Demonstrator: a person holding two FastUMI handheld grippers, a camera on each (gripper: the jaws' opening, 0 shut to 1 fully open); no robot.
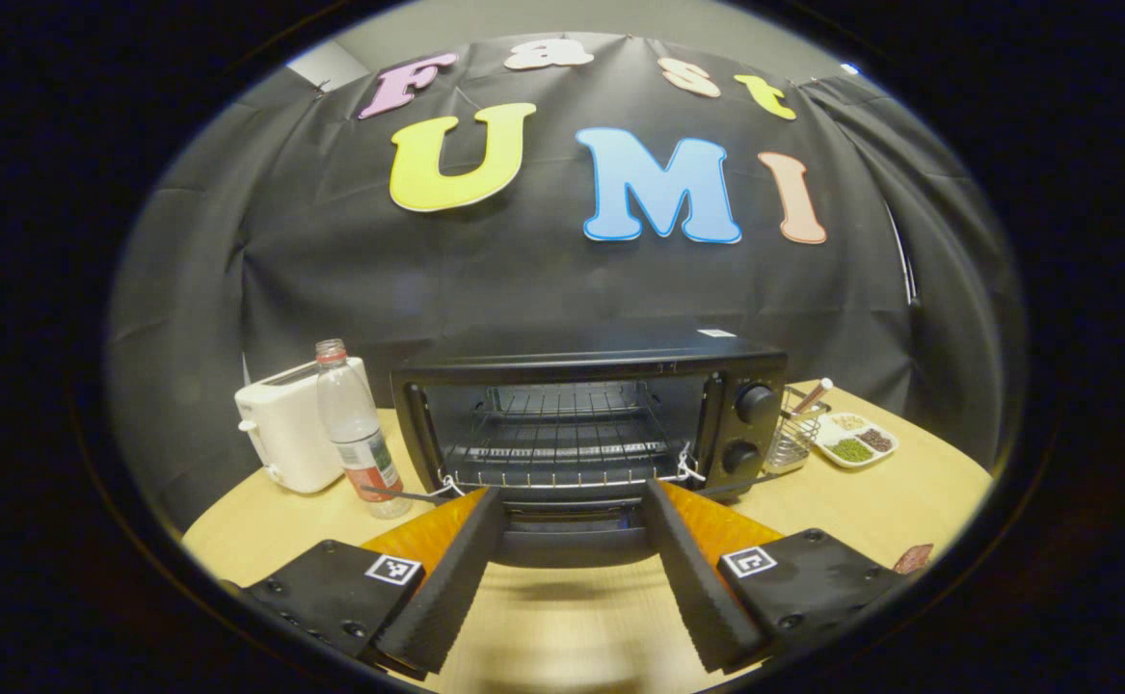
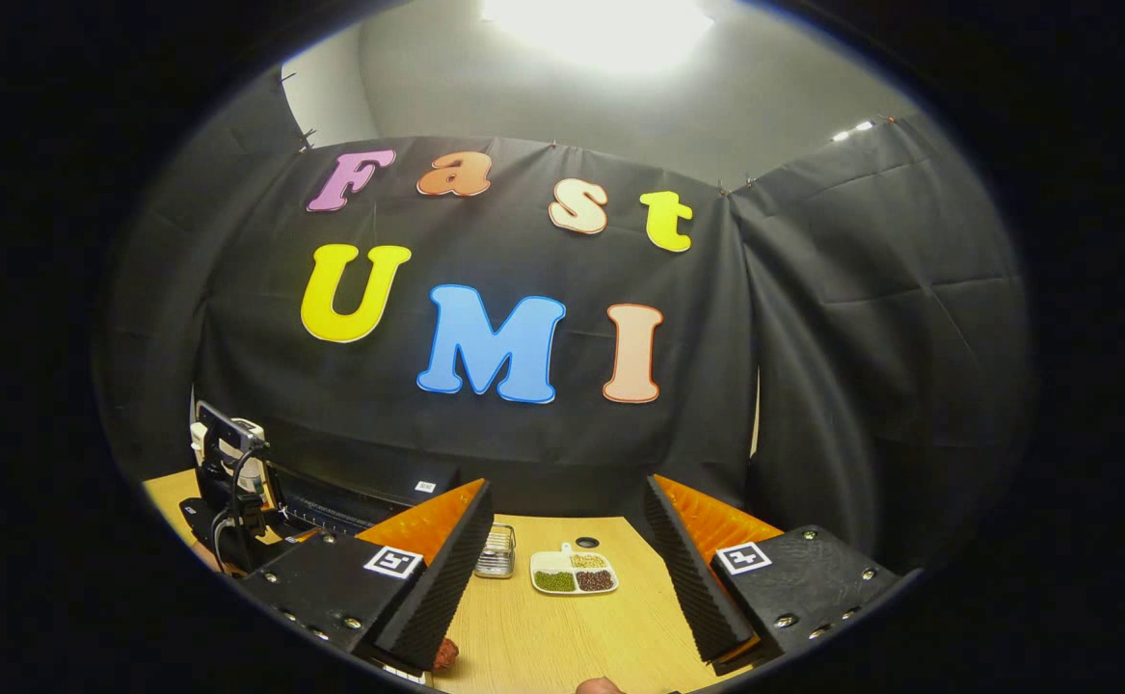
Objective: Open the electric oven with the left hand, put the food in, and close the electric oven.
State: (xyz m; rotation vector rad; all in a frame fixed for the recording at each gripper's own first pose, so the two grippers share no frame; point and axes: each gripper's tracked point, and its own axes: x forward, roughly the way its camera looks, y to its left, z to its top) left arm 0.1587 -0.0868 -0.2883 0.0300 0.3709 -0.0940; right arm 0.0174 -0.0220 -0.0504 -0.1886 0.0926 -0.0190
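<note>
With the electric oven (image 1: pixel 586 424) at frame centre, door down, and both the left gripper (image 1: pixel 572 569) and right gripper (image 2: pixel 567 569) spread empty, the right should first clamp the food (image 2: pixel 444 653) at lower left squarely.

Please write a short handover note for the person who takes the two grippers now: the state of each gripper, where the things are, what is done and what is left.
Left gripper: open, holding nothing, facing the oven with its lowered door between the fingers.
Right gripper: open, holding nothing, above the table, facing the divided dish and wire basket.
Oven: open, rack bare, between the bottle and the basket.
Food: a reddish piece lies on the table by the right gripper's left finger.
Done: the oven is open.
Left: pick up the food, put it in, close the oven.
</note>
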